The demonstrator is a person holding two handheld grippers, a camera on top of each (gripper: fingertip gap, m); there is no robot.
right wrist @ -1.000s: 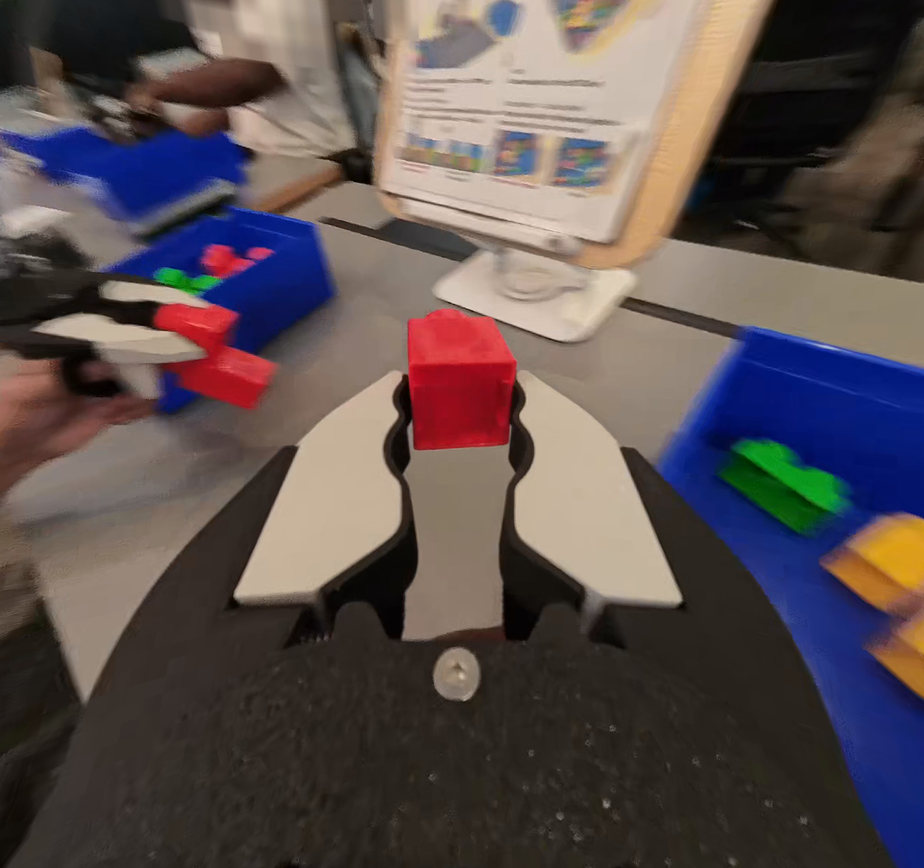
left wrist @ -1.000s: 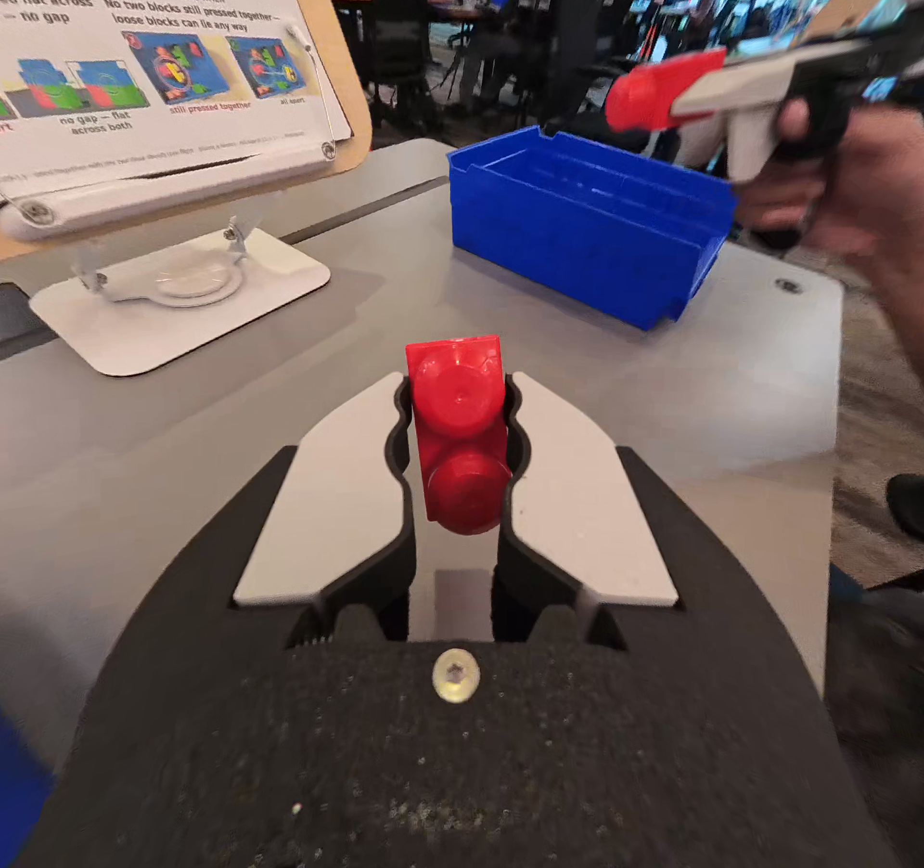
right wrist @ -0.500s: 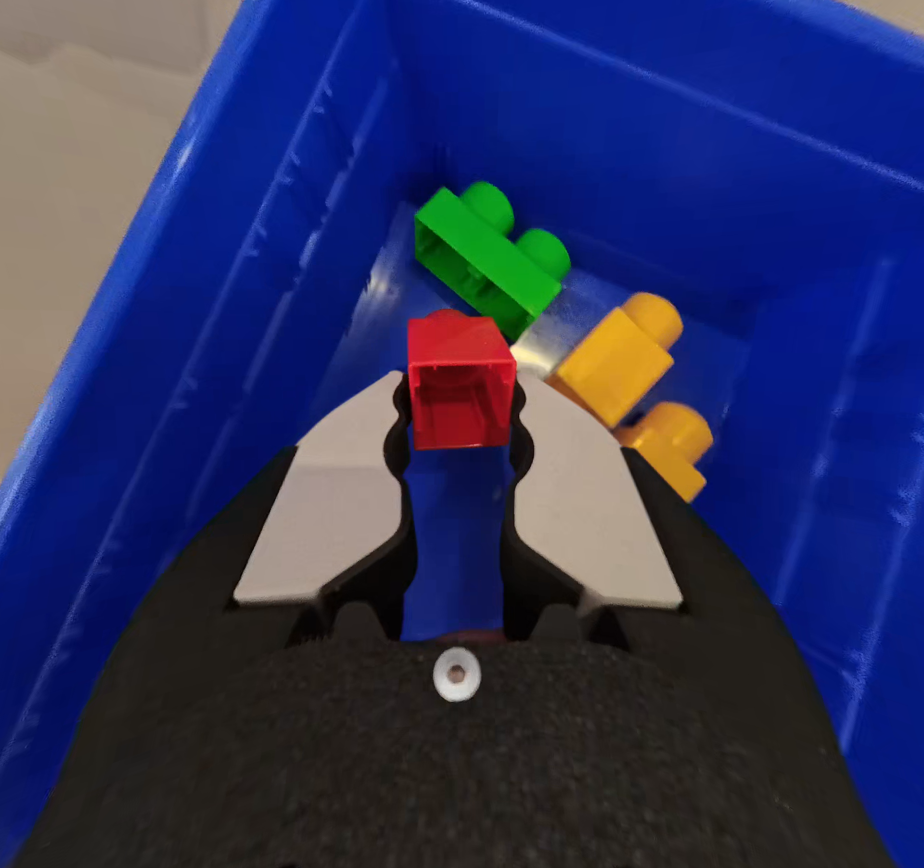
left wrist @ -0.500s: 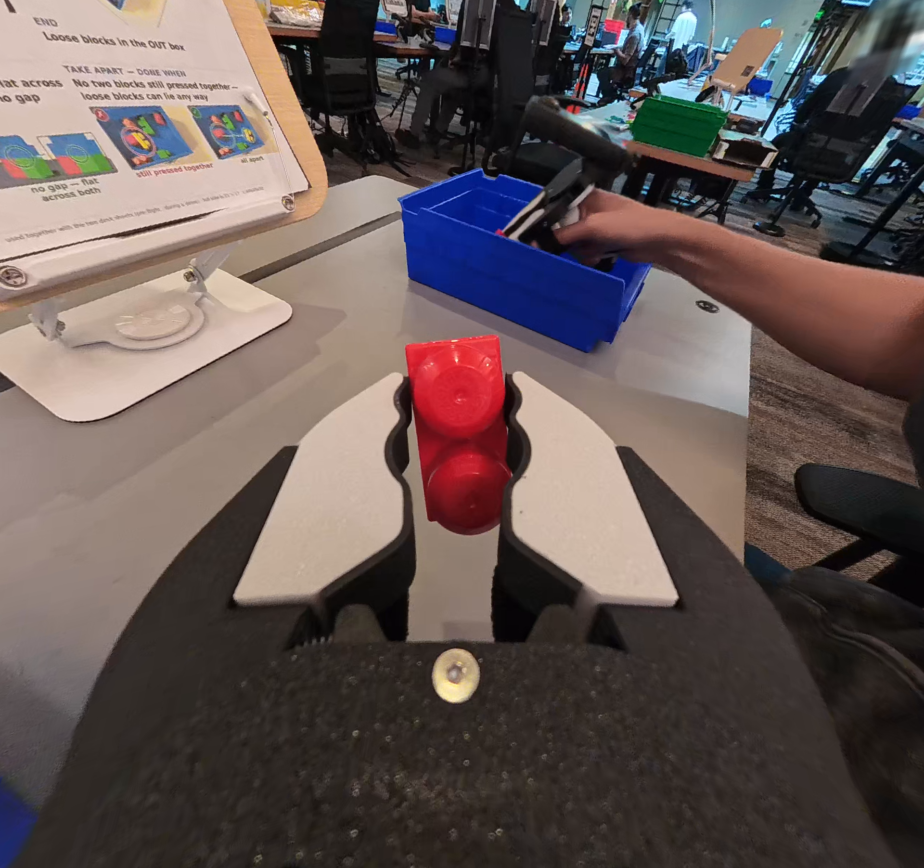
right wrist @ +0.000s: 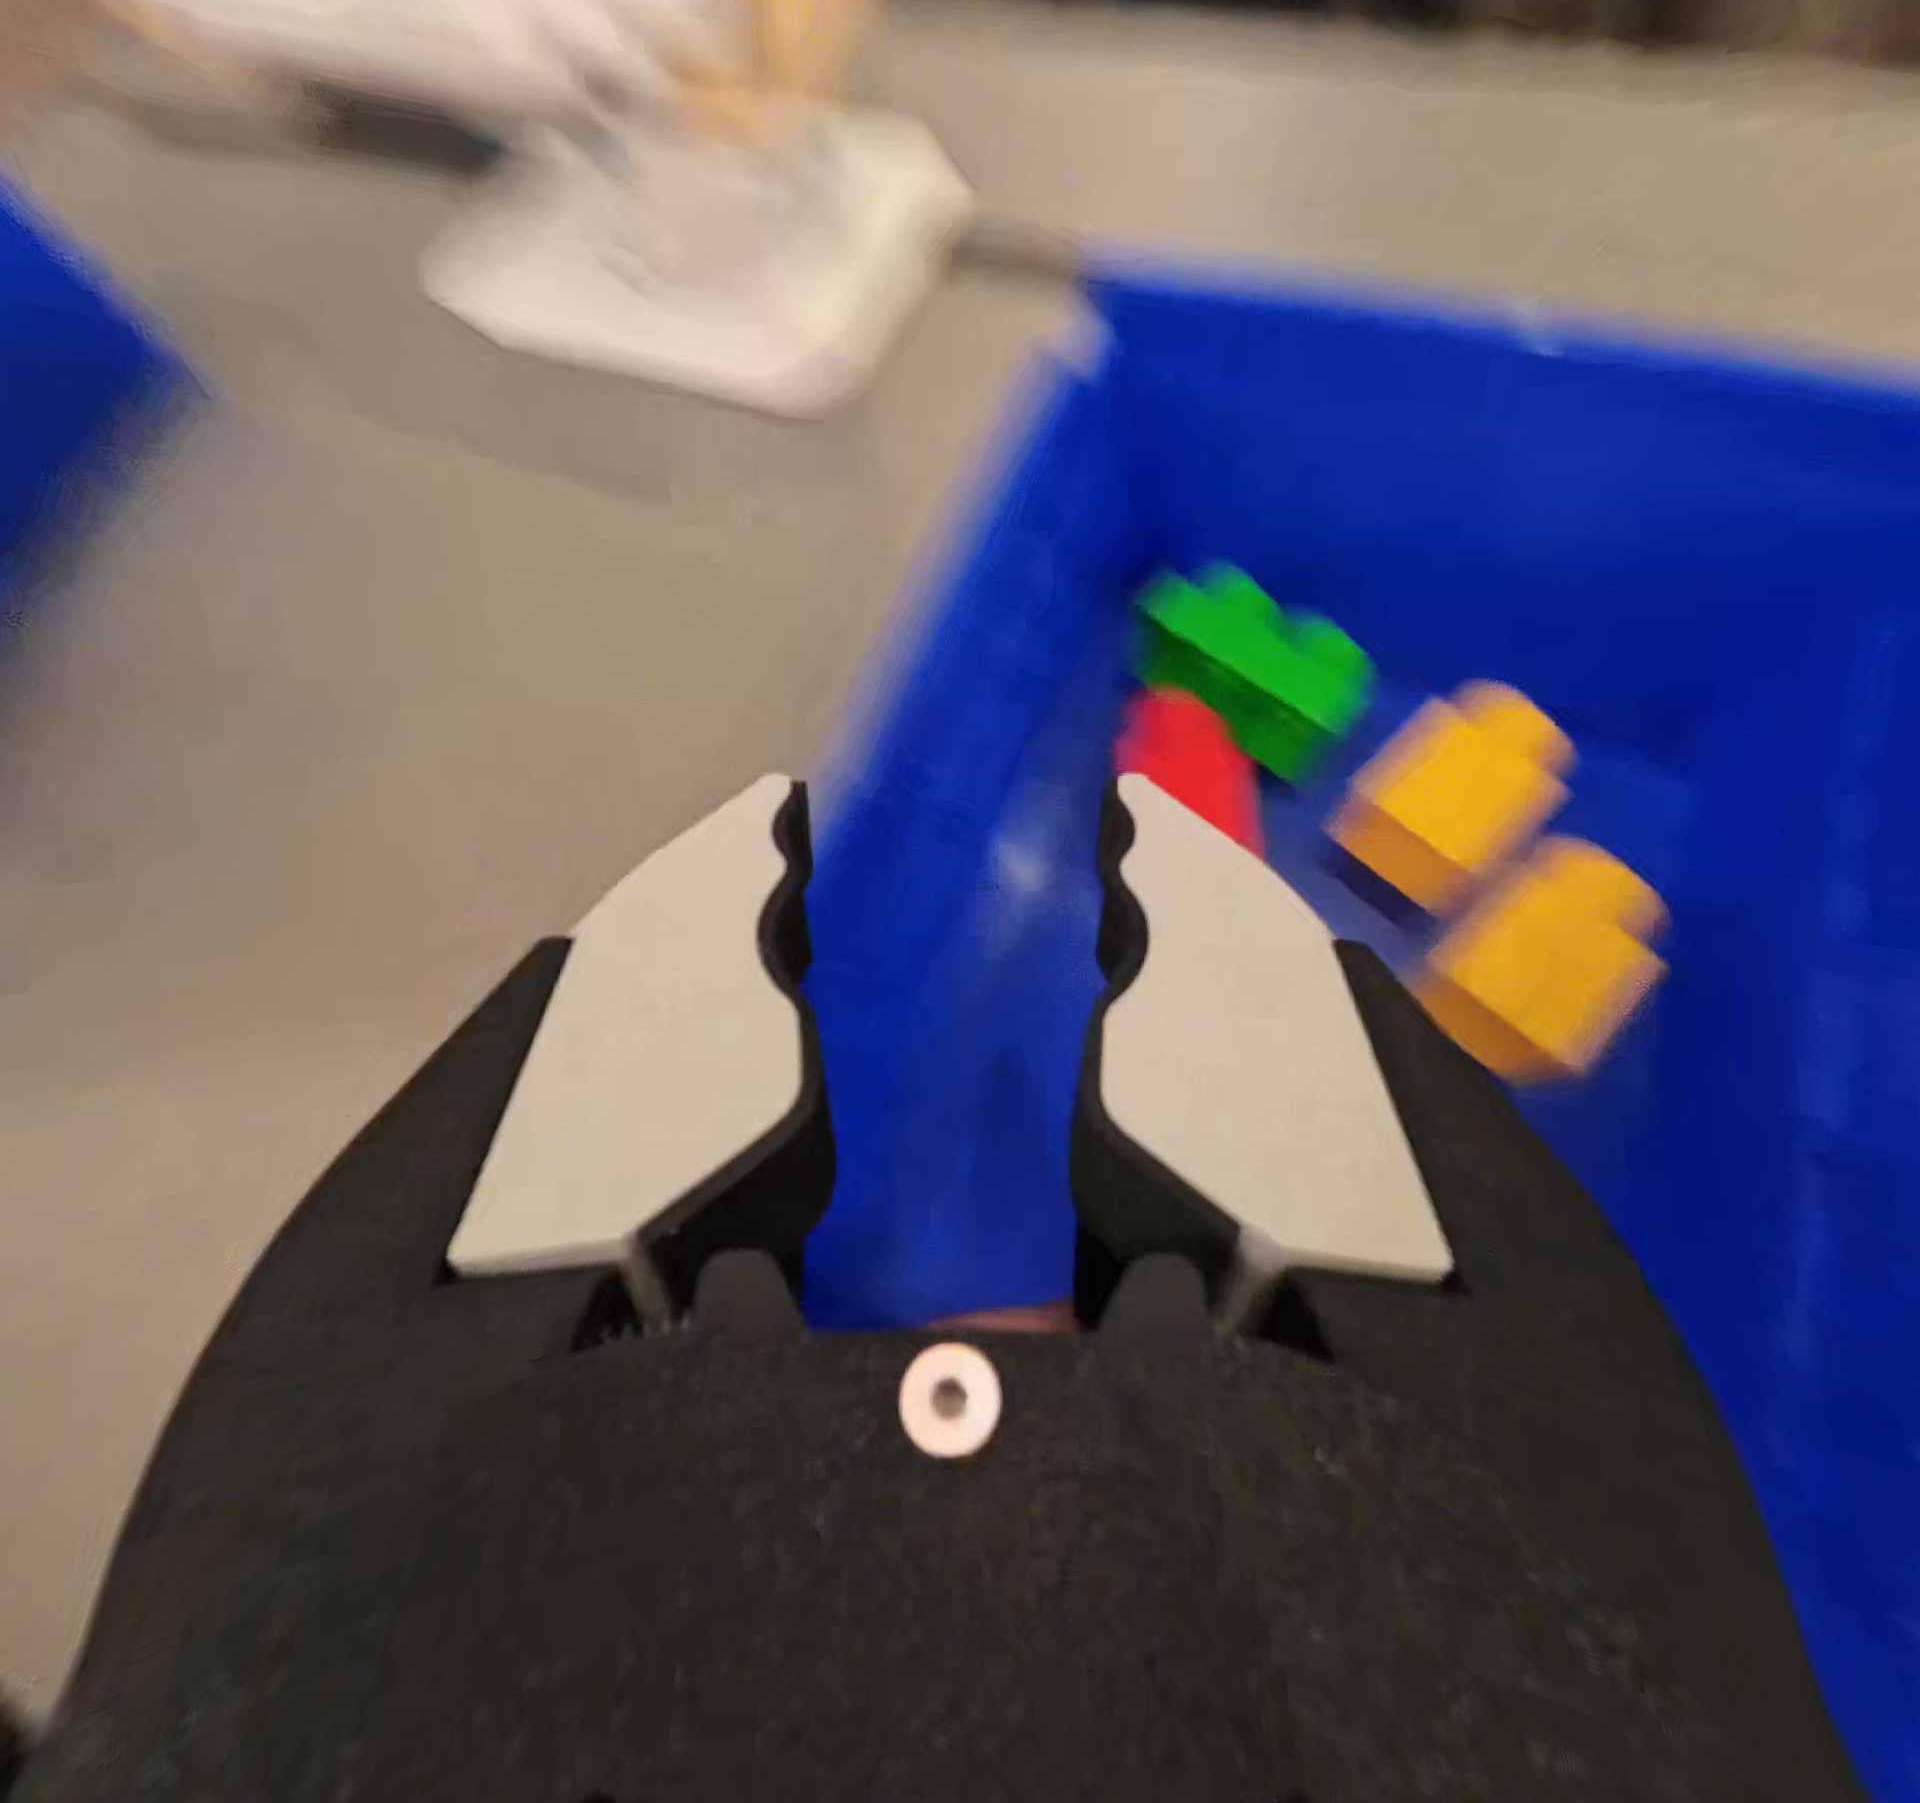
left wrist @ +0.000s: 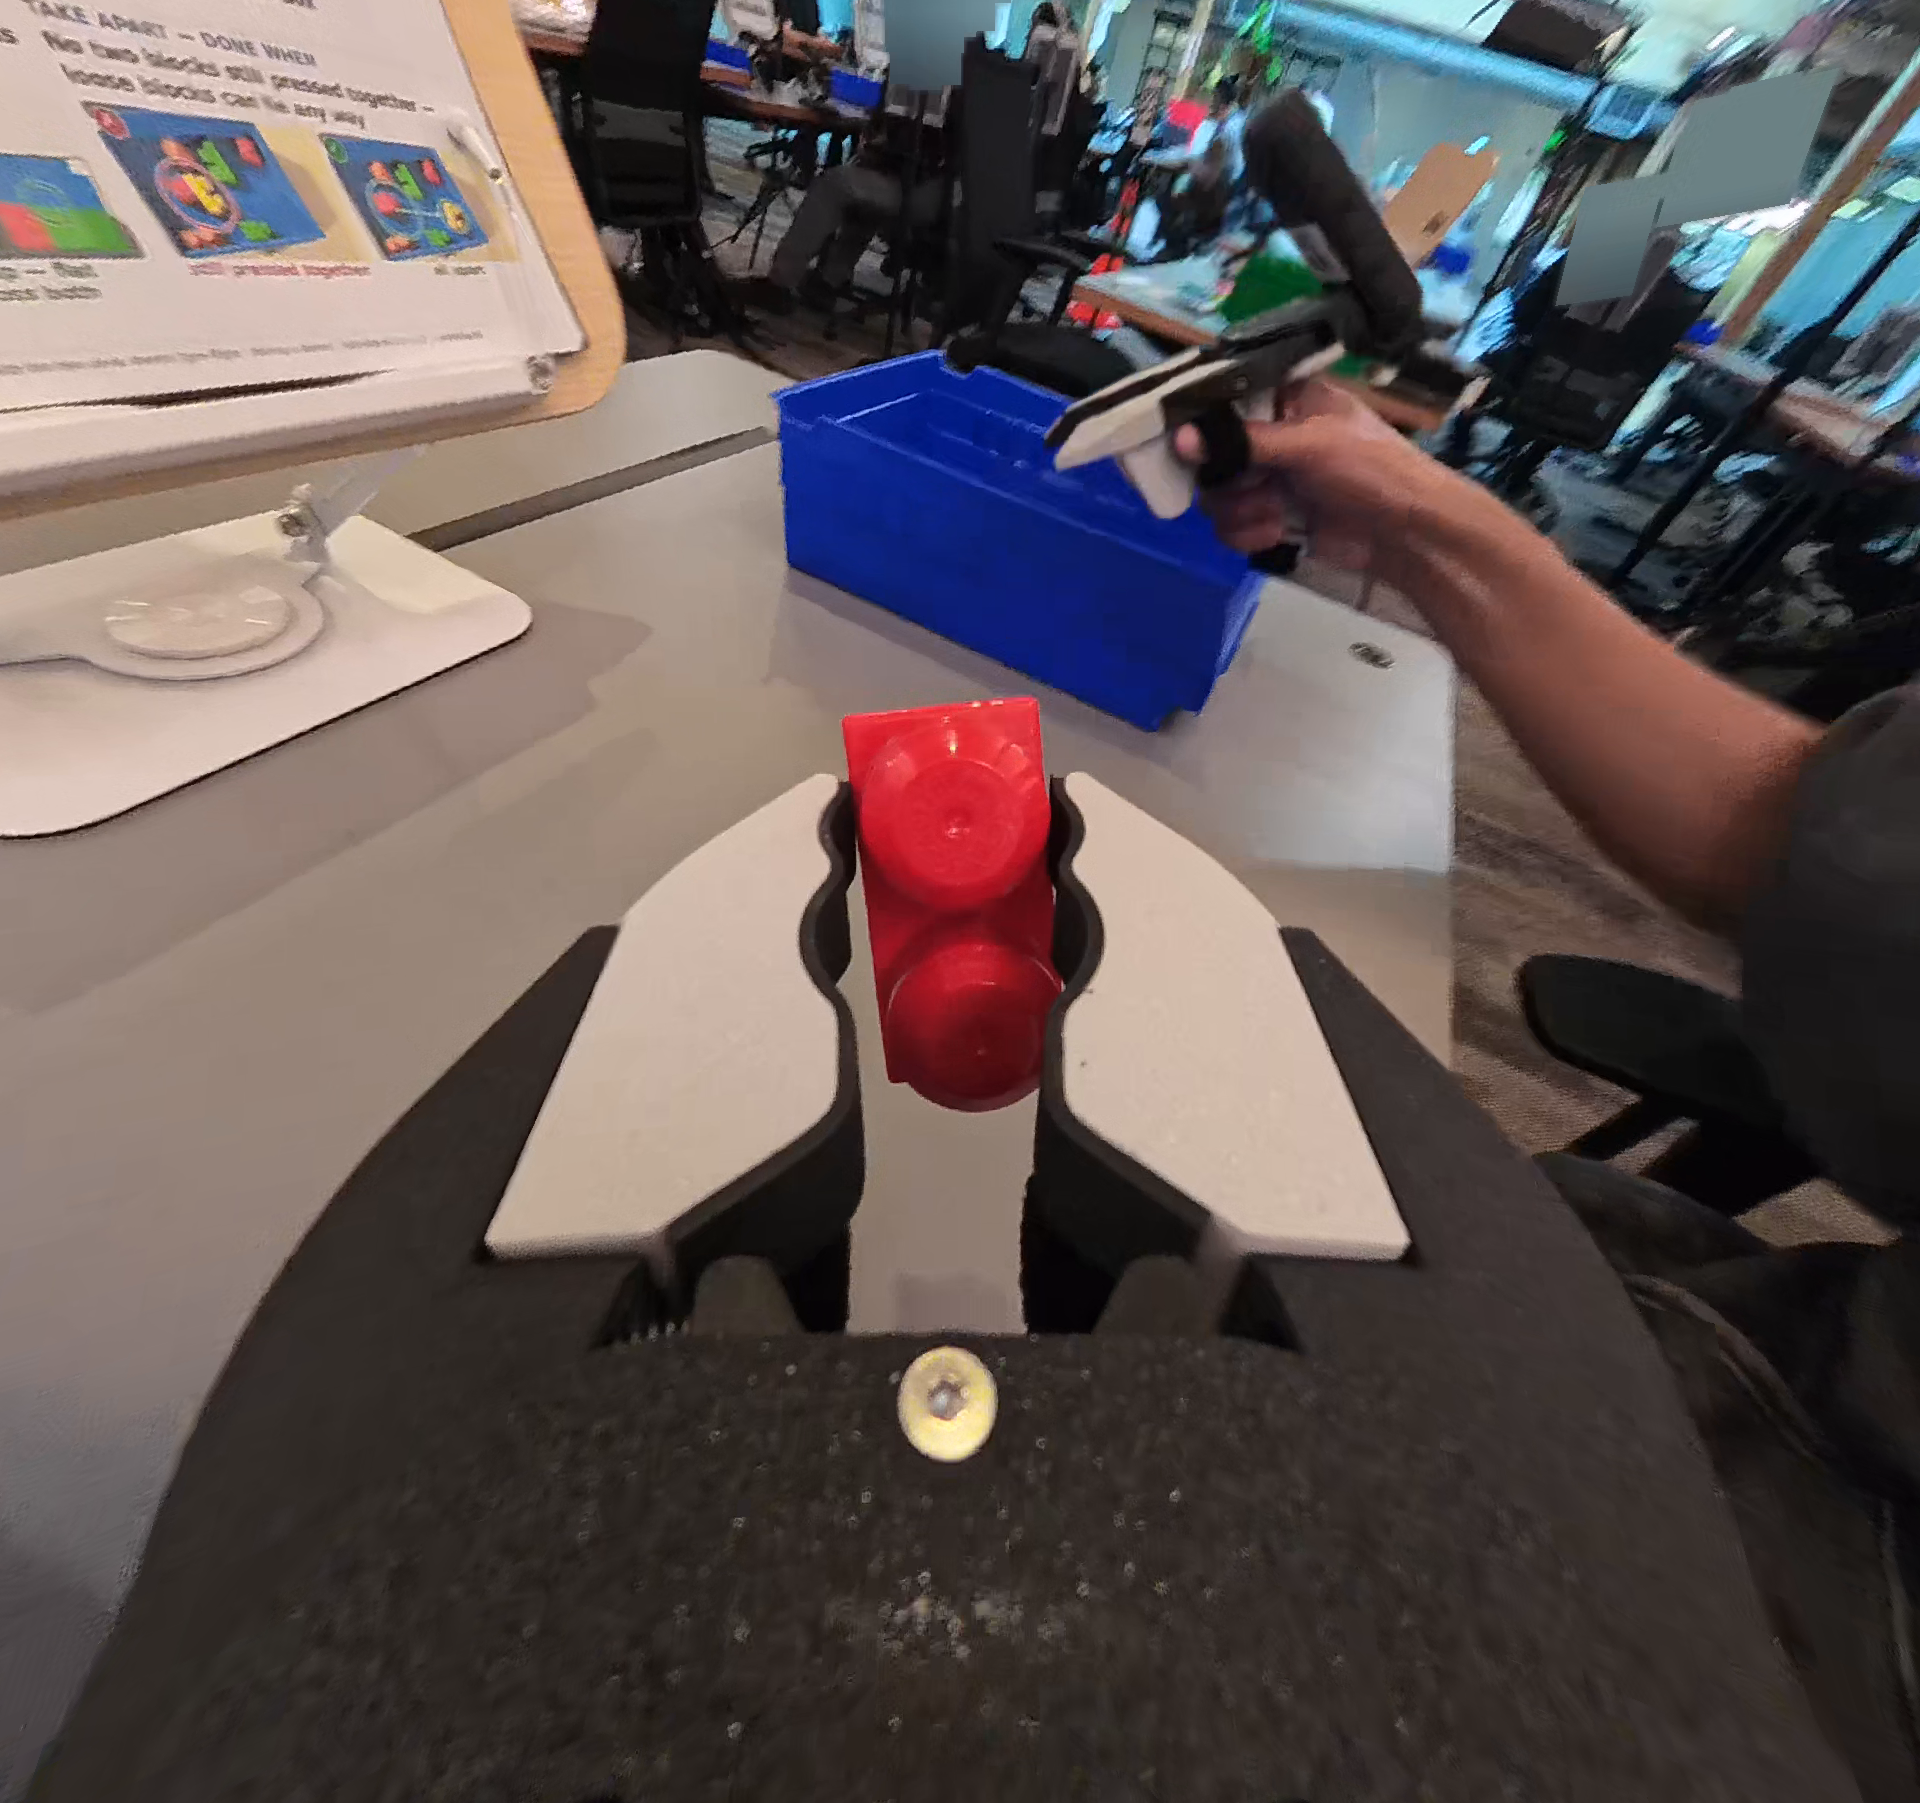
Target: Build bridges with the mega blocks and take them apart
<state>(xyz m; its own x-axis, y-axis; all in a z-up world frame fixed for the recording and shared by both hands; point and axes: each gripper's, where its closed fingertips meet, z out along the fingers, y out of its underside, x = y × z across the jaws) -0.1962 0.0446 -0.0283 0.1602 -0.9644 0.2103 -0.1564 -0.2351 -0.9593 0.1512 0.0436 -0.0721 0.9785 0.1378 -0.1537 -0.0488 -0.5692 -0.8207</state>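
My left gripper (left wrist: 951, 792) is shut on a red two-stud block (left wrist: 956, 896) and holds it above the grey table (left wrist: 520, 870). My right gripper (right wrist: 953, 803) is open and empty over the near wall of a blue bin (right wrist: 1558, 465). A small red block (right wrist: 1195, 766) lies in that bin next to a green block (right wrist: 1257, 673) and two yellow blocks (right wrist: 1455, 797). In the left wrist view the right gripper (left wrist: 1081, 428) hovers above the blue bin (left wrist: 997, 548), held by a hand.
A white stand with an instruction sheet on a wooden board (left wrist: 260, 195) stands at the table's back left. A second blue bin (right wrist: 62, 403) shows at the left edge of the right wrist view. Chairs and other tables stand beyond the table.
My right gripper opened and let go of the small red block, which now lies in the blue bin; the gripper has drawn back and up. My left gripper still holds its red block.
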